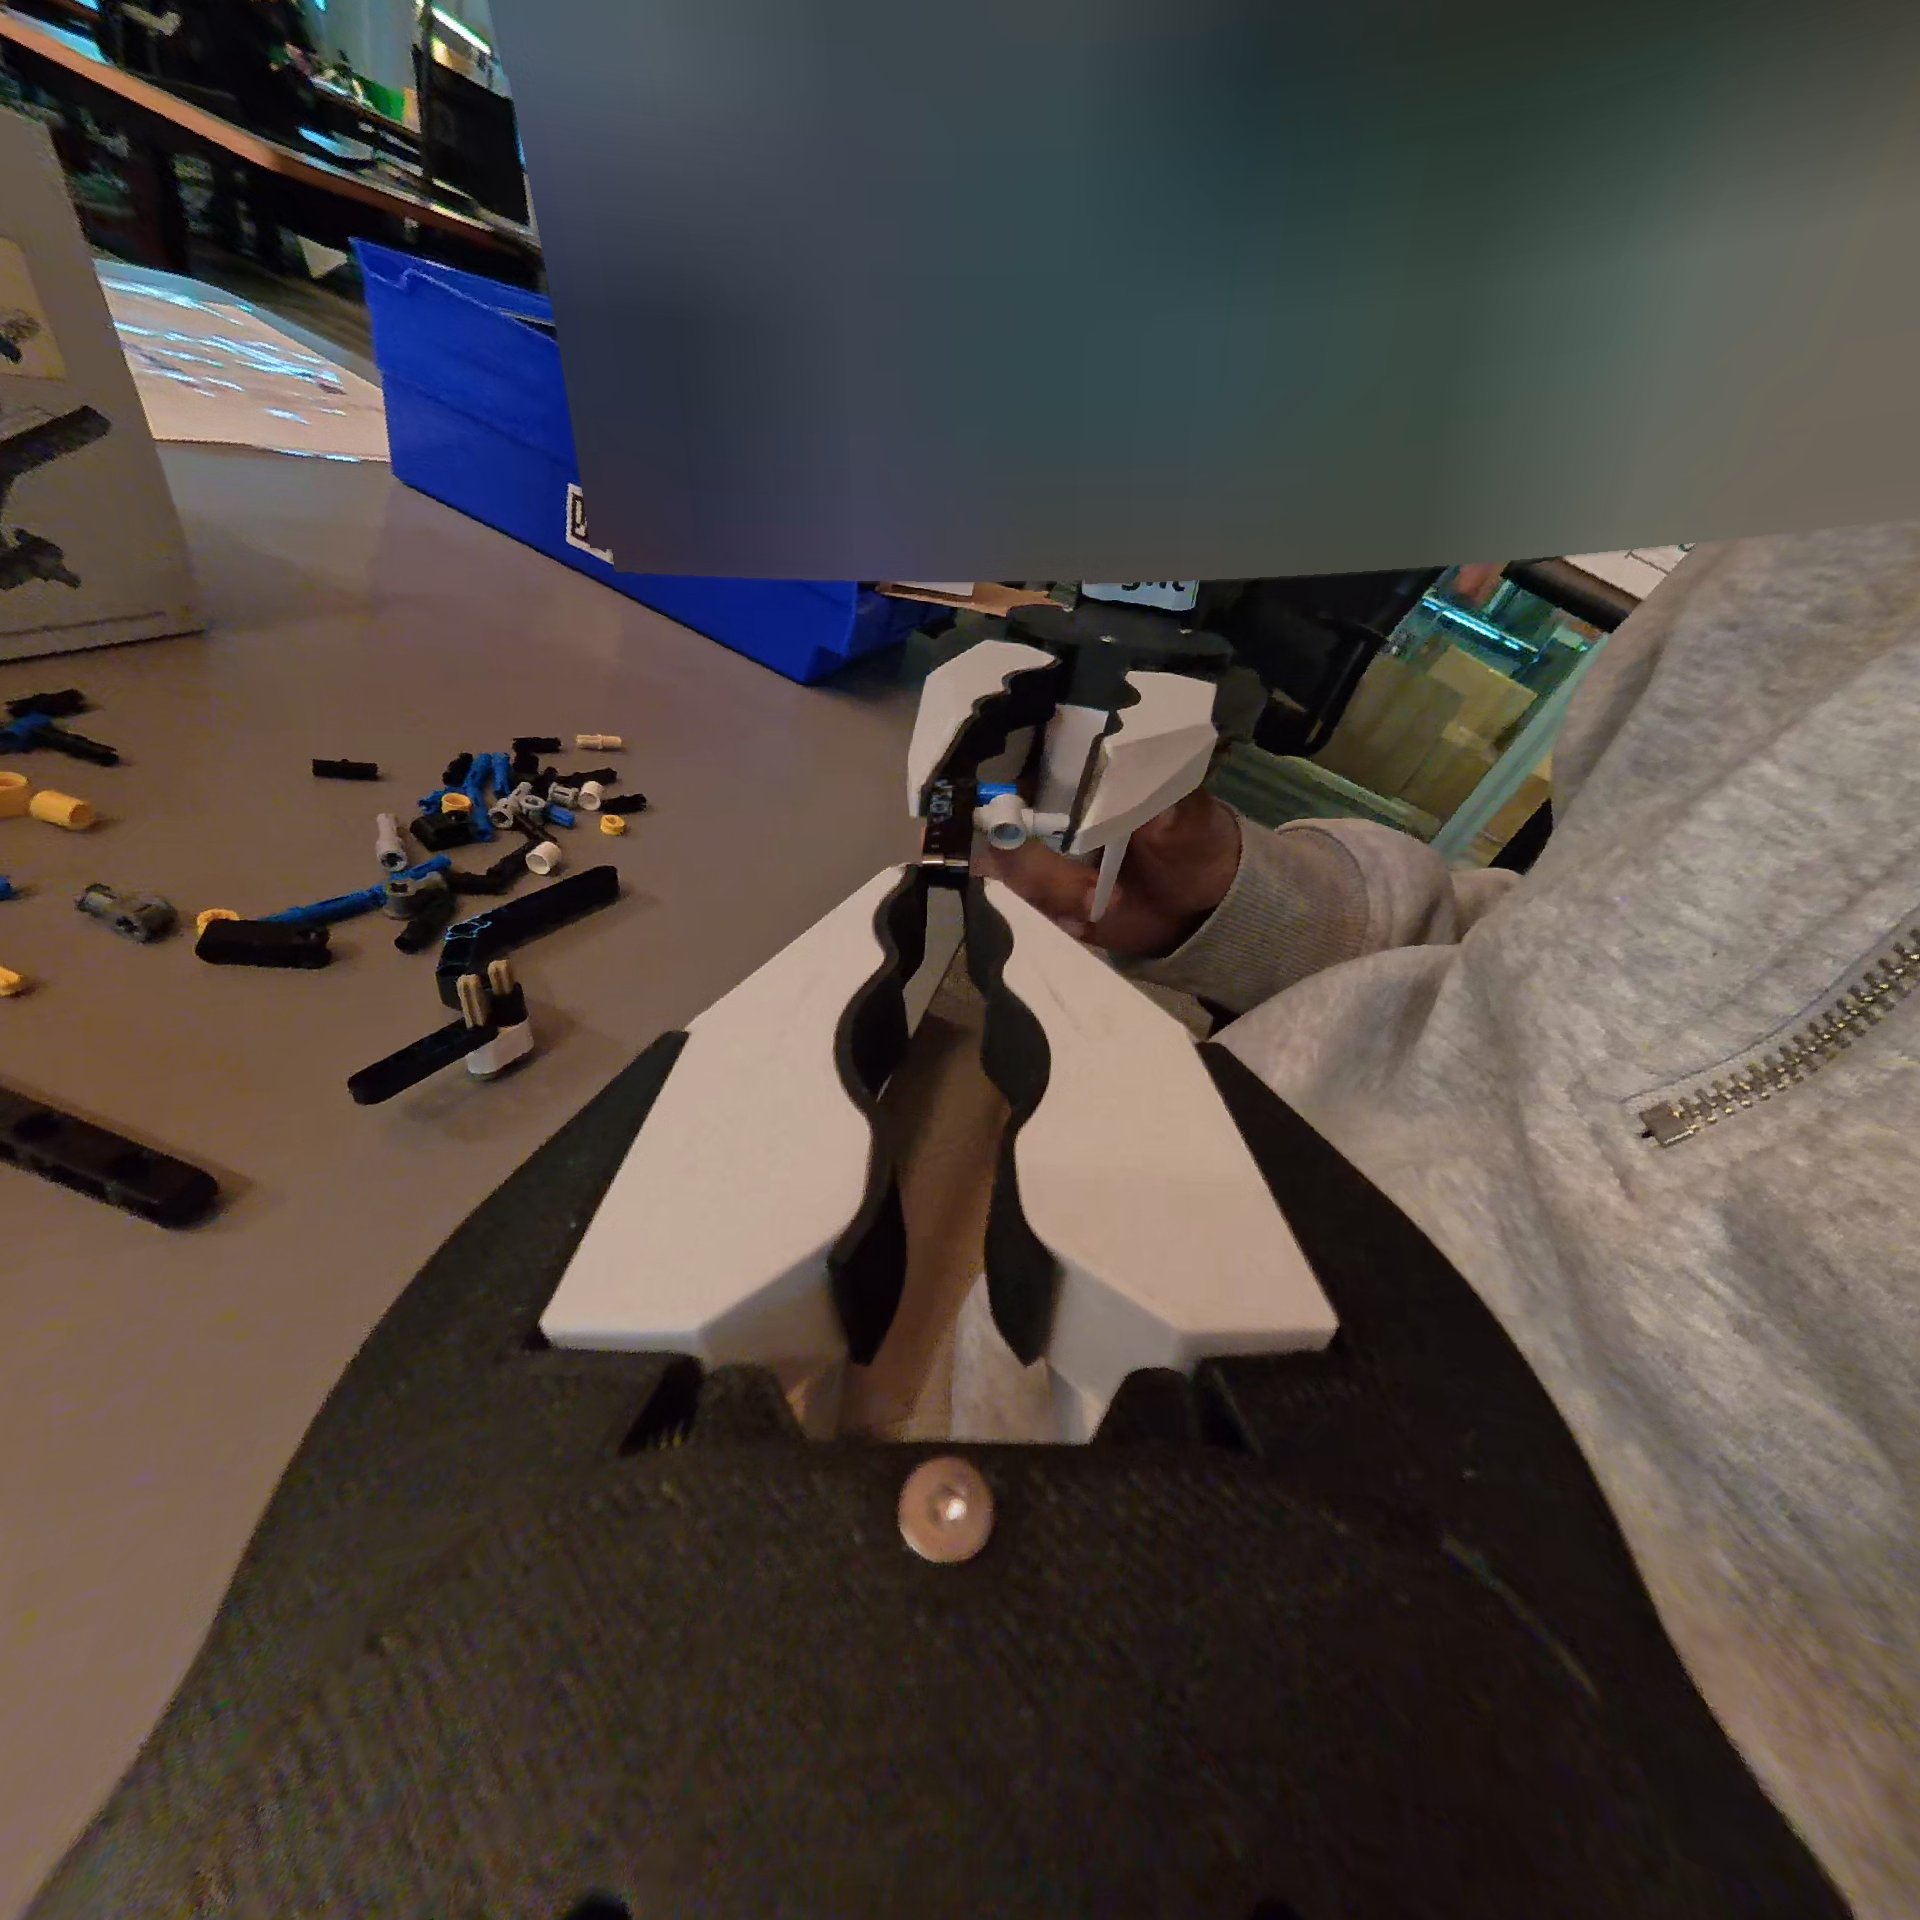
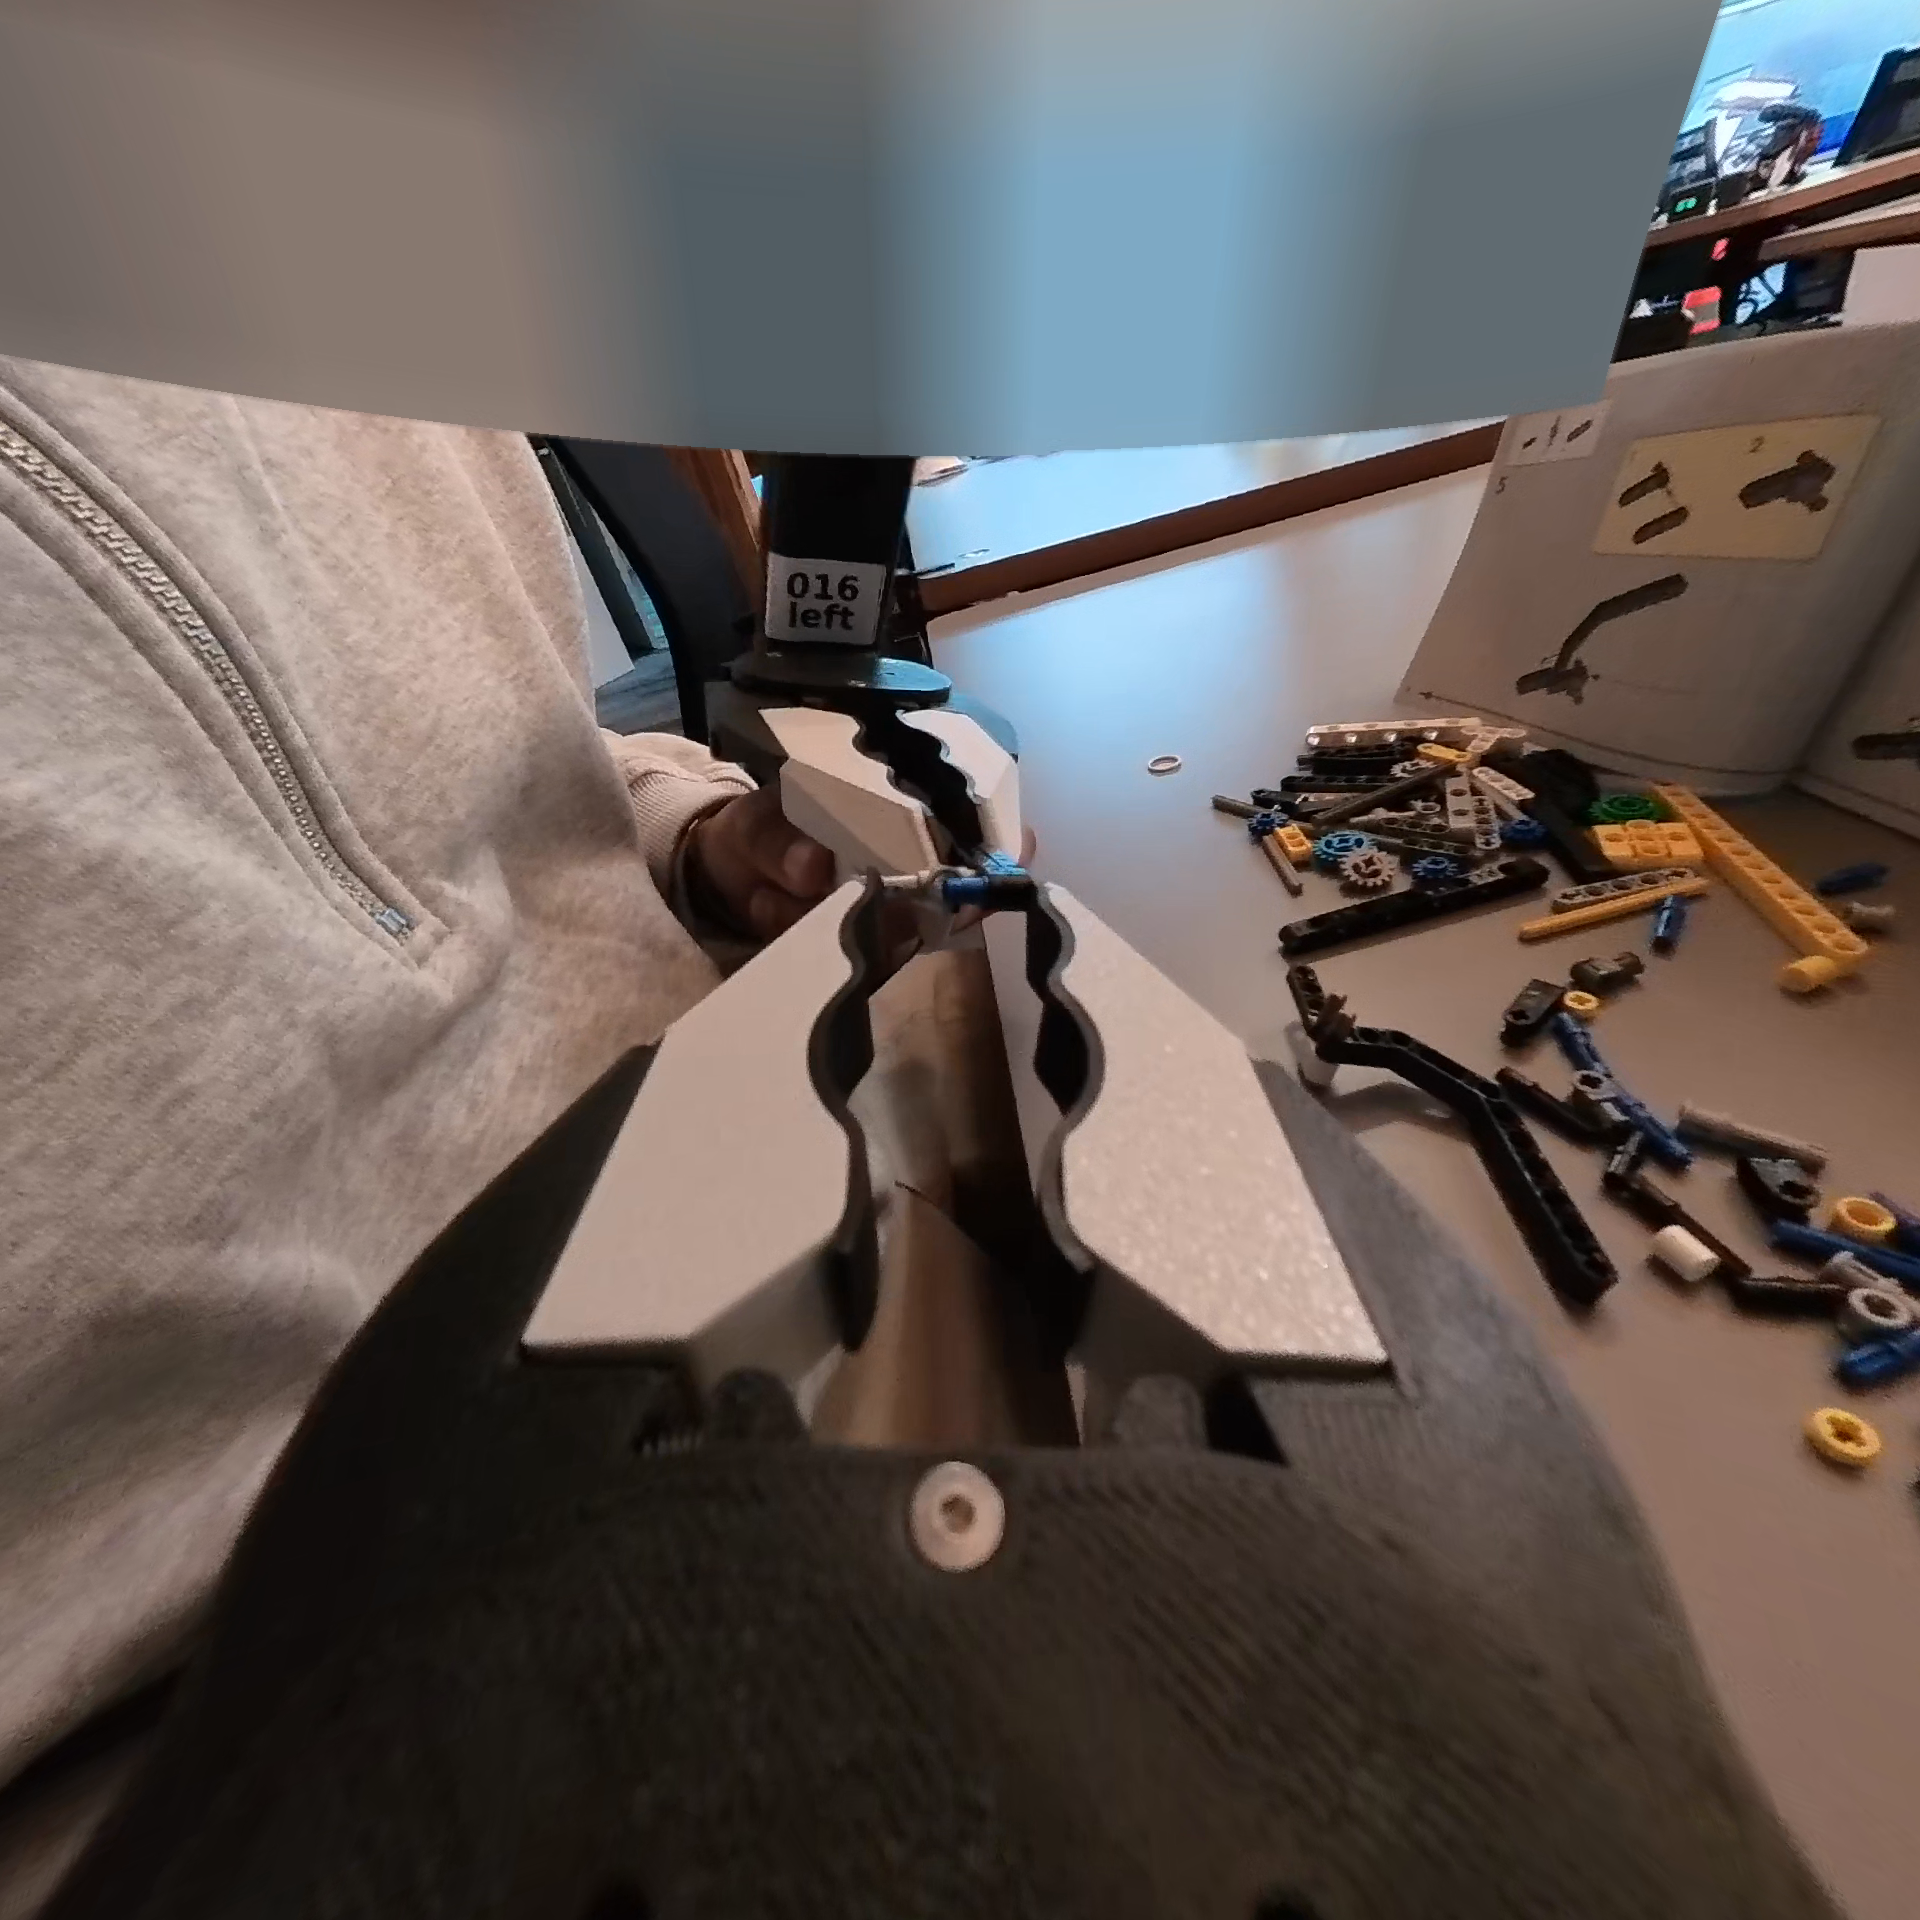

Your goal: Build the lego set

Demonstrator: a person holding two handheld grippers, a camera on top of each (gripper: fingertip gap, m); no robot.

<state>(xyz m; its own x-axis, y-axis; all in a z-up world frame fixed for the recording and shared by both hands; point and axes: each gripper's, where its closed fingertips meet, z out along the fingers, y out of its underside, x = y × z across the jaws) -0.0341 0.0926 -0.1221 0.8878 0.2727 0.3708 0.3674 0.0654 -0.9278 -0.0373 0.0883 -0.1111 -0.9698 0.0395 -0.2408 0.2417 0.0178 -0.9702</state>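
Both jaws are pinching small parts: left gripper (image 1: 943, 873) a black beam (image 1: 948, 821), right gripper (image 2: 940, 896) a pin (image 2: 971, 886). Most pieces (image 2: 1558, 831) are lying loose.

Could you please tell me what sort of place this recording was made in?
Probably a lab or workshop: a grey table strewn with lego parts, a blue storage bin beside it, and workbenches with screens behind.

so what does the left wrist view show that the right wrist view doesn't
Only the left wrist view: a blue plastic bin at the back of the table.

Only the right wrist view: a long yellow holed beam, small blue gears and a small metal ring.

Both: the grey table, the black angled beam, the grey zipped sweatshirt, and both grippers meeting tip to tip.
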